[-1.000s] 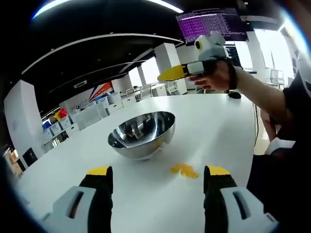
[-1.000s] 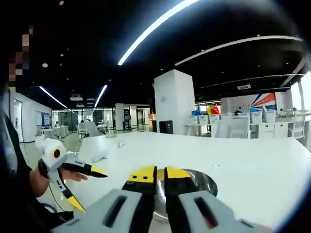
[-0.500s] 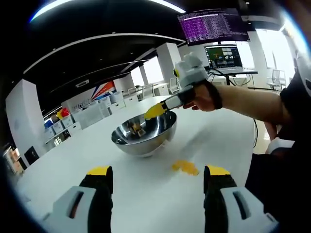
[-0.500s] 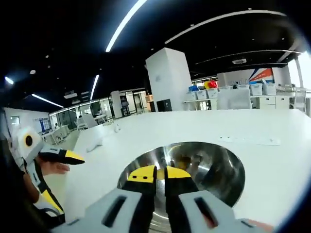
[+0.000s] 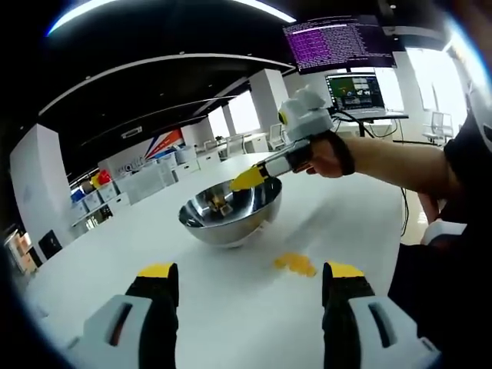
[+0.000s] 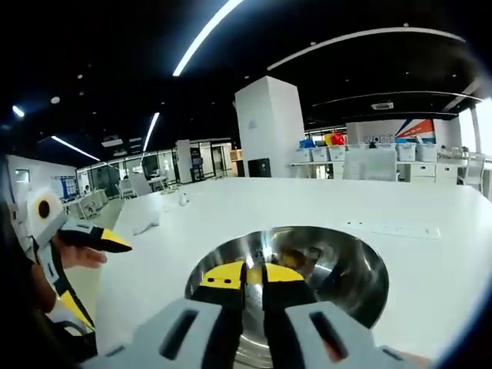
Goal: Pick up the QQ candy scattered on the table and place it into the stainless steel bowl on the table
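Landmark = steel bowl [image 5: 229, 217], sitting near mid-bench. Big white bench [image 5: 115, 269] w/ glossy top runs under & well beyond bowl; room behind is open office: white pillar [image 6: 269, 127], ceiling light strips, shelves w/ boxes far behind bowl, monitors [image 5: 338, 42] up behind the person's arm. Bowl shows from above in right gripper view [image 6: 323, 265], wide mirror-like inside, something small & dark-yellowish in it, too blurry to call. Right hand-held gripper [image 5: 247, 179] hangs over bowl's rim, jaws nearly together w/ yellow tips touching or close; can't tell if a candy sits between them, in its own view [image 6: 254, 274] tips read as pressed w/ just a slit. Left hand-held gripper [image 5: 250, 270] waits on near side of bowl, jaws wide apart, nothing in them. Candy [image 5: 295, 264]: small yellow heap on bench just beside bowl, toward the person's side, between bowl & left jaws. Risks, as I judge: a piece let go too near the rim could bounce off the slick curved wall & roll onto the glossy bench; round-bottom bowl could rock or slide if a jaw knocks it; soft small pieces may stick to the pads or get squashed if pinched hard.
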Demonstrator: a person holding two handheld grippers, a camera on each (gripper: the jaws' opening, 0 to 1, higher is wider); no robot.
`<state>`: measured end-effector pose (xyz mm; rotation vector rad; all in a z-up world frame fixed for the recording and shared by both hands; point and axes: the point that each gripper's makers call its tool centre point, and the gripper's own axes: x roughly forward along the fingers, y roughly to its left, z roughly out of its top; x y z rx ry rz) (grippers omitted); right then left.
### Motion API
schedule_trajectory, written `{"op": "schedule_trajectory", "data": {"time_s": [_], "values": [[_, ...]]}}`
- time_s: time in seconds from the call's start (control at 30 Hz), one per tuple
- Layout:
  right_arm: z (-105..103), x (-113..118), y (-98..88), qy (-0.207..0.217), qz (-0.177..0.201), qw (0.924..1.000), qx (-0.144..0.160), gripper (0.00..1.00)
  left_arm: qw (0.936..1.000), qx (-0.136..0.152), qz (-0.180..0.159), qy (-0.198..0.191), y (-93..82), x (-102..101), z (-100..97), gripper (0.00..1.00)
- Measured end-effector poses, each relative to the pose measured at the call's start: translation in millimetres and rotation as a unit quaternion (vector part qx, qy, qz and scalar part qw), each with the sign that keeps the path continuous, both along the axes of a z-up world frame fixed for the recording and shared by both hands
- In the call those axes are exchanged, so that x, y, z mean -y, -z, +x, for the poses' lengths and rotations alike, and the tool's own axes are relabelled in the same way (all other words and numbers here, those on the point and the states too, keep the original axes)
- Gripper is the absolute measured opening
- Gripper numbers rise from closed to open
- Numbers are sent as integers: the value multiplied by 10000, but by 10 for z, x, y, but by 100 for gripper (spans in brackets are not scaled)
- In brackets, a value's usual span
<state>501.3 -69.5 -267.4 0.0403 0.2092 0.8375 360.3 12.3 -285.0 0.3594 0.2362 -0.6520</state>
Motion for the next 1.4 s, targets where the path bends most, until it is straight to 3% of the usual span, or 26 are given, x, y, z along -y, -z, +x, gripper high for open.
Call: {"op": "schedule_trajectory", "data": {"time_s": [0.07,0.4,0.8,1.13,1.3,1.4], "values": [[-8,-8,-9,-24,30,10000,11,13,10000,-2,7,-1,6,-3,-3,76],[-3,1,24,-14,-56,10000,39,13,10000,-2,62,-10,17,-6,-3,76],[-76,104,-166,27,91,9997,227,13,10000,-24,59,12,26,18,8,76],[-475,170,-672,-104,120,9946,1024,13,10000,-43,76,5,33,20,24,76],[-788,155,-804,-306,184,9916,1240,13,10000,-41,85,0,31,26,34,76],[-966,125,-781,-478,41,9896,1352,13,9999,-37,112,-8,33,17,40,76]]}}
